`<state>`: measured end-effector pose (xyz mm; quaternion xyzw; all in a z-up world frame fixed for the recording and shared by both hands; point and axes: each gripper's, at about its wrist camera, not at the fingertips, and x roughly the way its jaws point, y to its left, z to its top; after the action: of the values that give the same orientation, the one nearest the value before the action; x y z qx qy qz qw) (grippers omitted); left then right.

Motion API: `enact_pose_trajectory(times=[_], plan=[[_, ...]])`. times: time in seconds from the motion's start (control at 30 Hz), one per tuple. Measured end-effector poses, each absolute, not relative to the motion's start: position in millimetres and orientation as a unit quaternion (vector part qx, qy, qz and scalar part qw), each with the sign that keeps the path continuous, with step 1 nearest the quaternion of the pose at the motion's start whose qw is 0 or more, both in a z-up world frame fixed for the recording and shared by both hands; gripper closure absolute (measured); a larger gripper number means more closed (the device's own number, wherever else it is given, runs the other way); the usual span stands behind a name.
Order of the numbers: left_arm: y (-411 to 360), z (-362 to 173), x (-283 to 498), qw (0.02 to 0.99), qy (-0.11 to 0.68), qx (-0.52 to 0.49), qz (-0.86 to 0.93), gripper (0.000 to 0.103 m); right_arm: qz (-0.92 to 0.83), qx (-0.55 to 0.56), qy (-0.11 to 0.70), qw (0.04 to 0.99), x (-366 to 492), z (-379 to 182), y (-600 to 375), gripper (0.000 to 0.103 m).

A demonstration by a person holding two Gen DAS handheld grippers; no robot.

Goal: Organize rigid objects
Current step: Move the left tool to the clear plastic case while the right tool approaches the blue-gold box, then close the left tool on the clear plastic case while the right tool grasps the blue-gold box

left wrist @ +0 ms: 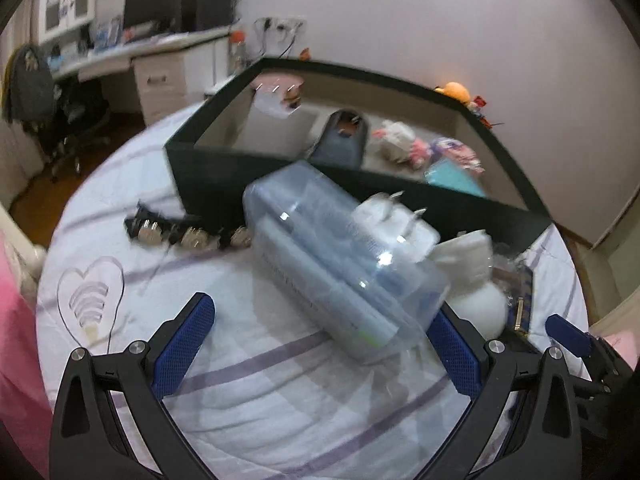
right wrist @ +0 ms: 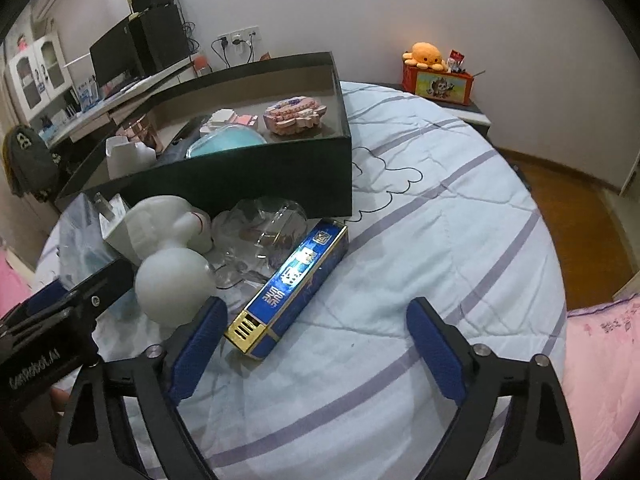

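A dark open box (left wrist: 224,176) stands on the bed and holds several small items; it also shows in the right wrist view (right wrist: 280,176). A clear plastic case (left wrist: 340,264) lies tilted in front of it, just ahead of my open, empty left gripper (left wrist: 320,336). A white plug adapter (left wrist: 384,216) rests on the case. A white rabbit figure (right wrist: 172,256) lies beside it. A blue and gold tin (right wrist: 292,276) and a clear glass piece (right wrist: 264,232) lie ahead of my open, empty right gripper (right wrist: 320,344).
A black strip of metal buttons (left wrist: 184,234) lies left of the case. The bed has a white striped quilt (right wrist: 440,240) and a pink cover (right wrist: 600,360) at right. A desk with a monitor (left wrist: 160,0) stands behind. An orange plush (right wrist: 426,56) sits on a nightstand.
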<state>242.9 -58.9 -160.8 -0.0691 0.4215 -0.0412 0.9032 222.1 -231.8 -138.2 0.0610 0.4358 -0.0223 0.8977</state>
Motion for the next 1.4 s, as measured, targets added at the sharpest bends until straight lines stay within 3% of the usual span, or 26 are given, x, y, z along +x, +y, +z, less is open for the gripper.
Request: enact_pose_trajectory(times=[0.3, 0.37, 0.4, 0.43, 0.53, 0.63, 0.77, 0.87, 0.93, 1.03, 1.13, 1.4], plan=[[-42, -159, 251, 0.908, 0.413, -0.076, -0.018, 0.001, -0.027, 0.045, 0.429, 0.902, 223, -137, -232, 0.031], [-37, -159, 252, 0.908, 0.411, -0.080, -0.023, 0.012, -0.030, 0.045, 0.428, 0.902, 224, -137, -231, 0.032], [-36, -159, 252, 0.908, 0.412, -0.080, -0.025, 0.024, -0.032, 0.049, 0.427, 0.902, 224, -136, -232, 0.032], [-35, -158, 251, 0.908, 0.412, -0.078, -0.027, 0.029, -0.034, 0.057, 0.424, 0.903, 223, -134, -233, 0.032], [-33, -157, 249, 0.909, 0.411, -0.066, -0.025, 0.023, -0.036, 0.057, 0.427, 0.902, 225, -134, -232, 0.032], [-31, -163, 257, 0.899, 0.435, -0.057, 0.006, 0.000, -0.042, 0.050, 0.430, 0.900, 228, -138, -230, 0.032], [-27, -166, 265, 0.899, 0.432, -0.071, 0.007, 0.001, -0.037, 0.052, 0.428, 0.901, 227, -138, -230, 0.033], [-26, -165, 265, 0.903, 0.422, -0.080, -0.010, 0.013, -0.032, 0.052, 0.425, 0.903, 224, -136, -232, 0.042], [-26, -164, 262, 0.906, 0.415, -0.081, -0.024, 0.028, -0.028, 0.056, 0.424, 0.903, 220, -136, -234, 0.049], [-26, -163, 259, 0.907, 0.411, -0.088, -0.034, 0.031, -0.023, 0.060, 0.424, 0.904, 218, -135, -237, 0.059], [-24, -161, 255, 0.908, 0.408, -0.091, -0.045, 0.035, -0.013, 0.065, 0.421, 0.905, 217, -133, -237, 0.077], [-17, -158, 232, 0.913, 0.397, -0.063, -0.067, 0.050, -0.004, 0.071, 0.425, 0.902, 209, -133, -237, 0.086]])
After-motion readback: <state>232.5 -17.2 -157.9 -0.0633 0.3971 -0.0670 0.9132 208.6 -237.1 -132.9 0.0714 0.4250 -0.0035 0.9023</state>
